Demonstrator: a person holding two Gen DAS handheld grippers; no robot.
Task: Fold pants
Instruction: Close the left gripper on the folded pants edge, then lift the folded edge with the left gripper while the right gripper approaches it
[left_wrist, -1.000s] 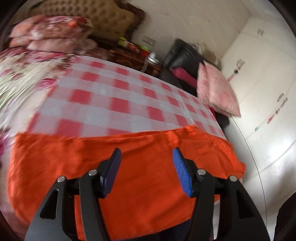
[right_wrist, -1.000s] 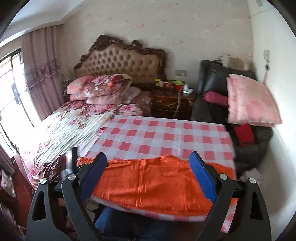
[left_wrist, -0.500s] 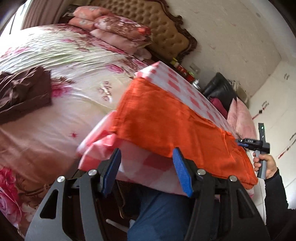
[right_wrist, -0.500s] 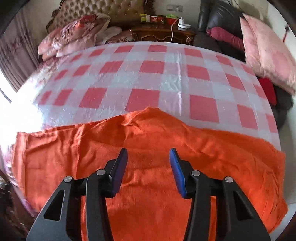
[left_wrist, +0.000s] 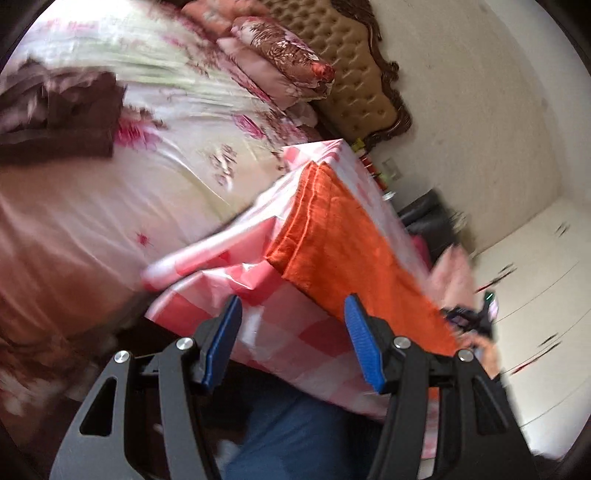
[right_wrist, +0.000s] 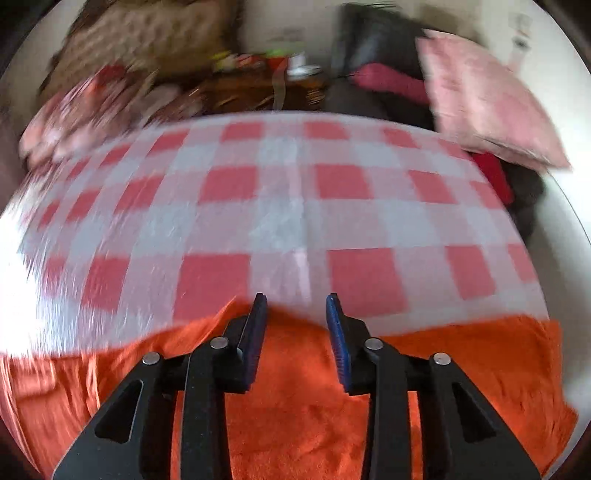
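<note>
Orange pants flat on checkered tablecloth, near edge. Left gripper unclenched, empty, off table corner. Right gripper spread over pants, apparently not gripping; view blurred.

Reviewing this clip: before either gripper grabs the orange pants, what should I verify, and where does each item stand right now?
1. Left gripper open and holding nothing: ok.
2. Right gripper open and holding nothing: ok.
3. Orange pants lying on the checkered tablecloth: ok.
4. Right gripper over the pants' far edge: ok.
5. Left gripper at the pants: not ok; it sits off the table's corner, short of the fabric.
6. Pants lying flat, without creases: cannot tell; both views are motion-blurred.
</note>
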